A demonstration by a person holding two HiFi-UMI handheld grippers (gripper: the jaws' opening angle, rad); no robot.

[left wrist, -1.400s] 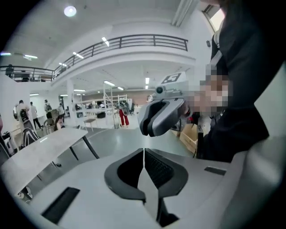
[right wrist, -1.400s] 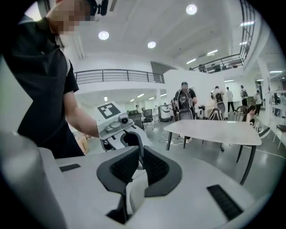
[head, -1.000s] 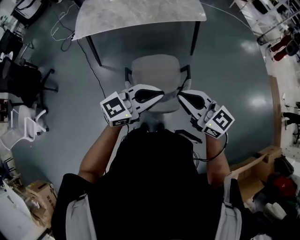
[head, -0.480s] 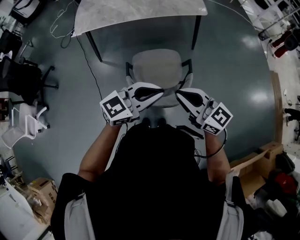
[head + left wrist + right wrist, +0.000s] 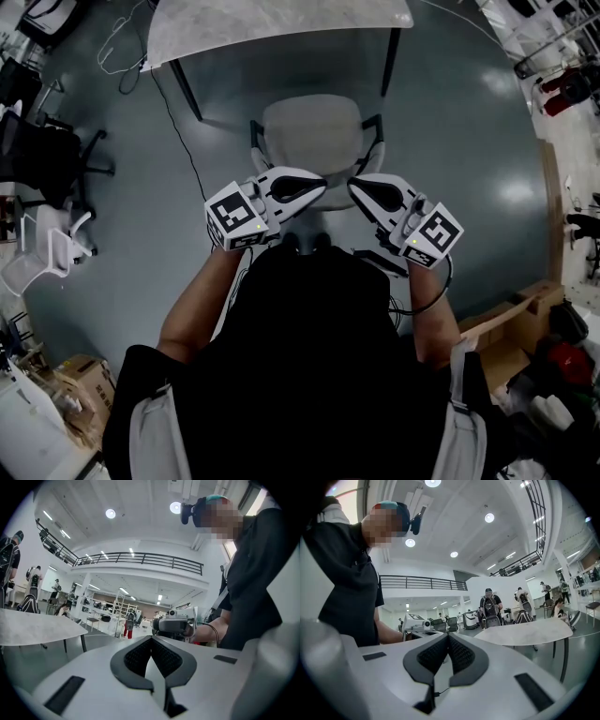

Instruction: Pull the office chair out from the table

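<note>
The grey office chair [image 5: 314, 131] stands just below the marble-topped table [image 5: 281, 28] in the head view, its seat out in front of the table's near edge and its black armrests at either side. Its backrest lies under my grippers, nearest to me. My left gripper [image 5: 324, 187] and right gripper [image 5: 352, 187] point level at each other above the backrest, tips a short gap apart. Both are shut with nothing between the pads. In the left gripper view my left gripper [image 5: 151, 641] faces the other one; in the right gripper view my right gripper [image 5: 448, 637] does the same.
A black office chair [image 5: 47, 155] and a white chair [image 5: 47, 253] stand at the left. A cable [image 5: 178, 112] runs over the floor beside the table's leg. Cardboard boxes [image 5: 506, 337] sit at the right. Several people stand far off behind the table [image 5: 525, 632].
The left gripper has sunk a little over the chair's back. The right gripper has hardly moved. Both stay shut.
</note>
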